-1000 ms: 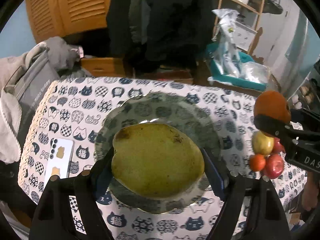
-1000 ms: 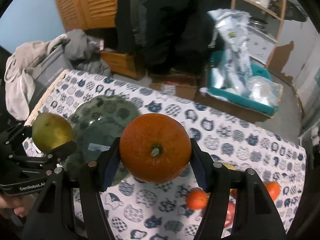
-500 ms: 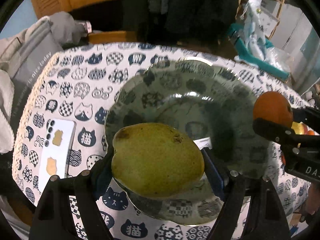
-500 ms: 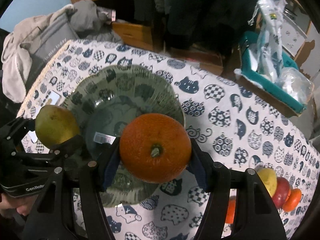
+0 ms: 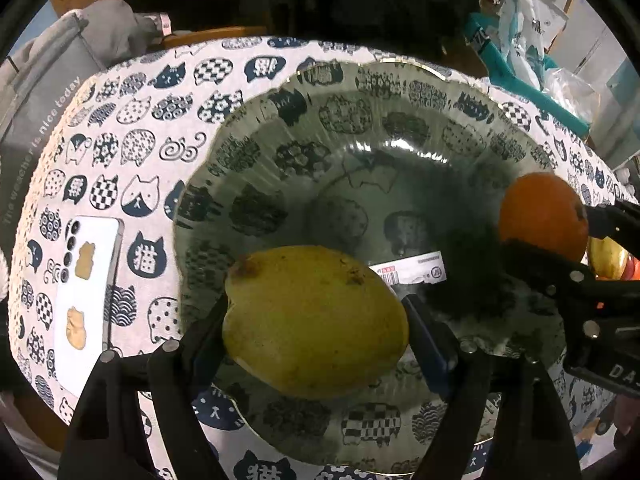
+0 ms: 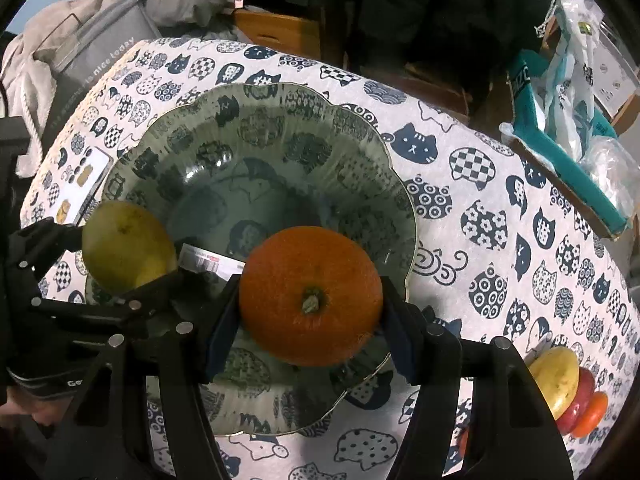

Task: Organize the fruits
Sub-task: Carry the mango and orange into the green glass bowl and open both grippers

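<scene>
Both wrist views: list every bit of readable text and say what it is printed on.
"is nice today": grey bag beside the table; words before it blurred.
"猫": cat print on the tablecloth.
"DA": right gripper body, then cut off.
"Ge": left gripper body, rest hidden.
Barcode sticker in the glass plate: print too small.
Teal package: white letters unreadable.

Both handheld tools were matte black: the left gripper point(image 5: 316, 320) and the right gripper point(image 6: 310, 304) each had two thick angular fingers lined on the inner face with a dark blue pad point(image 5: 426, 332). Round silver screws point(image 6: 435, 330) studded the finger bases and linkages. White lettering, only partly readable, was printed on each housing as seen from the other camera, and a small orange-red spot showed on the right gripper's body.
</scene>
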Tool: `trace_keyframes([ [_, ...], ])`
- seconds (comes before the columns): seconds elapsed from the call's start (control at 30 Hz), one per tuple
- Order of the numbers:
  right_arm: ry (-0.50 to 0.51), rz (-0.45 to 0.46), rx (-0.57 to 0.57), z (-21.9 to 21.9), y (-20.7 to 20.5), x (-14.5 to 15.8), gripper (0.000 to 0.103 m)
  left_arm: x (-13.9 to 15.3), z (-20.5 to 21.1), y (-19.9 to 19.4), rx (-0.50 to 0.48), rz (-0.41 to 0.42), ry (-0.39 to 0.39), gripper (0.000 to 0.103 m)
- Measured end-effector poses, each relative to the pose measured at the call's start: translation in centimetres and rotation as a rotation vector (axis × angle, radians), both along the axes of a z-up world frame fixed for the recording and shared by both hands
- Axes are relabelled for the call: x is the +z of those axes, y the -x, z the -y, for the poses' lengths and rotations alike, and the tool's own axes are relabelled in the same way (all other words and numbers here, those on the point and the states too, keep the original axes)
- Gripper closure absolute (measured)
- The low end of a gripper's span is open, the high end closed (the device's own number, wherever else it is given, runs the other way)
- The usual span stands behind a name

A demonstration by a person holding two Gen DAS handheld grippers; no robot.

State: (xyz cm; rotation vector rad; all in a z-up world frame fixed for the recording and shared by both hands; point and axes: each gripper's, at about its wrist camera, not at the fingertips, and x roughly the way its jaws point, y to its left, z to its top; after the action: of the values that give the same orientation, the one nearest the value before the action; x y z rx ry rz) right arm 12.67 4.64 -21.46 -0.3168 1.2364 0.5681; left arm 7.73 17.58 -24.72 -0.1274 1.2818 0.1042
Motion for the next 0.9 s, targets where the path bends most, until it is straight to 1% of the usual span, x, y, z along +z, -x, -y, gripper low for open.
trace_keyframes([
  [0.07,-0.007,-0.014,-0.001,0.0,-0.1,-0.1,0.038,-0.4,0.3,-0.1,-0.014,-0.015,-0.003,0.020],
  [0.2,-0.002,-0.014,0.005,-0.3,-0.1,-0.2,0.037,-0.6,0.9,-0.1,-0.040,-0.023,-0.035,0.019],
  [0.4,-0.015,-0.047,0.005,-0.4,-0.2,-0.5,0.037,-0.3,0.6,-0.4,-0.024,-0.025,-0.003,0.020],
  [0.47,-0.016,-0.056,0.003,-0.5,-0.1,-0.8,0.037,0.4,0.5,-0.3,-0.025,-0.002,-0.007,0.019],
  [0.6,-0.027,-0.055,-0.005,-0.5,0.1,-0.8,0.036,1.5,0.9,-0.2,-0.052,0.037,-0.055,0.015],
  [0.7,-0.067,-0.017,-0.012,-0.3,0.1,0.3,0.032,1.9,0.9,0.1,-0.048,0.045,-0.058,0.015],
  [0.73,-0.079,-0.008,-0.016,-0.2,0.0,0.6,0.029,2.2,0.8,0.1,-0.043,0.053,-0.049,0.015],
  [0.9,-0.135,0.050,-0.042,0.4,0.0,3.6,0.028,4.1,-0.3,0.7,0.009,0.104,0.006,0.015],
])
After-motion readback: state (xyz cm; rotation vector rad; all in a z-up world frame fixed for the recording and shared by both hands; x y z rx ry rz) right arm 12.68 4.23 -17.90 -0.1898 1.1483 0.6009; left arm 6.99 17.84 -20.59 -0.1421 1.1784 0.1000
